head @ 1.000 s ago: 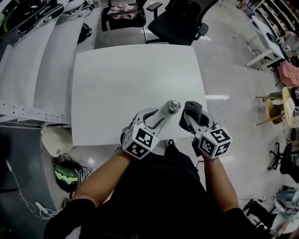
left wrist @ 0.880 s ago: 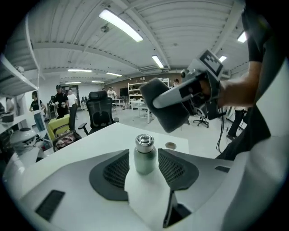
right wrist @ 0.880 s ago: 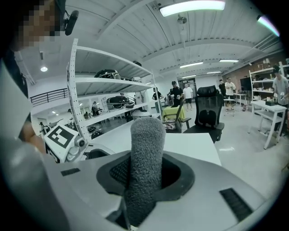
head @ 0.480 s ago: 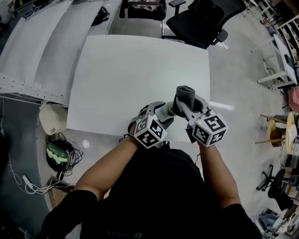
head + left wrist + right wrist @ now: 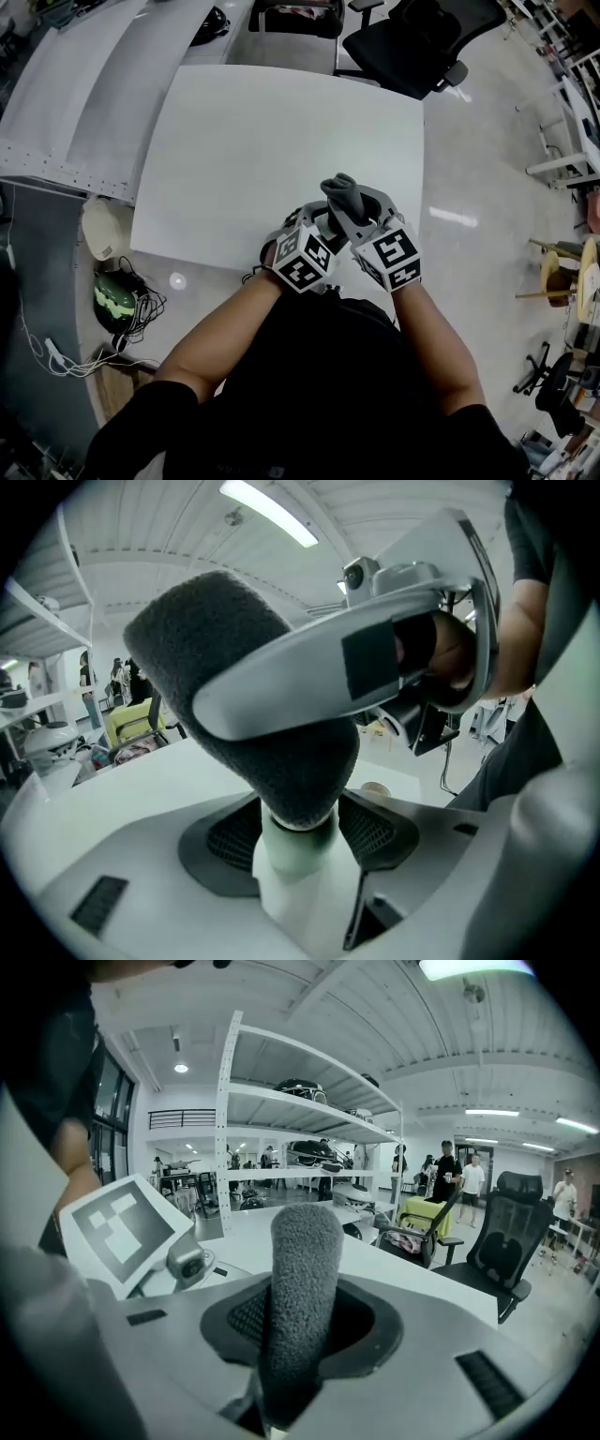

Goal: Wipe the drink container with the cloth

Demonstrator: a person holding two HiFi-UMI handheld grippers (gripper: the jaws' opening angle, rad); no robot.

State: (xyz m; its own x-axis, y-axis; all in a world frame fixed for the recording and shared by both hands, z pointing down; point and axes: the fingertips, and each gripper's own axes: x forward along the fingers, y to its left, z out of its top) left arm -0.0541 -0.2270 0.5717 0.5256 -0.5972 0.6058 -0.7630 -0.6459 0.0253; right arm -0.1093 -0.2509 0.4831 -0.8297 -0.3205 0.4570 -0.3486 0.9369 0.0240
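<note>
A pale green drink container (image 5: pixel 295 874) stands upright near the white table's (image 5: pixel 281 122) front edge. My left gripper (image 5: pixel 300 841) has just been opening its jaws, and they now stand wide with the container between them, a black pad (image 5: pixel 230 841) close on each side. The right gripper (image 5: pixel 300 1335) is shut on a dark grey cloth (image 5: pixel 302 1279). This cloth (image 5: pixel 239 686) lies over the container's top and hides the cap. In the head view both grippers meet at the table's front, left gripper (image 5: pixel 323 220) beside right gripper (image 5: pixel 354 208), with the cloth (image 5: pixel 342 195) sticking up between them.
A black office chair (image 5: pixel 417 37) and a second chair (image 5: pixel 291 14) stand beyond the table's far edge. White benches (image 5: pixel 66 94) run along the left. A green helmet (image 5: pixel 122 305) and cables lie on the floor at left. People stand far off by shelving (image 5: pixel 300 1110).
The left gripper has come down round the container, which earlier stood free with its cap showing. The right gripper has swung the cloth left onto the container's top.
</note>
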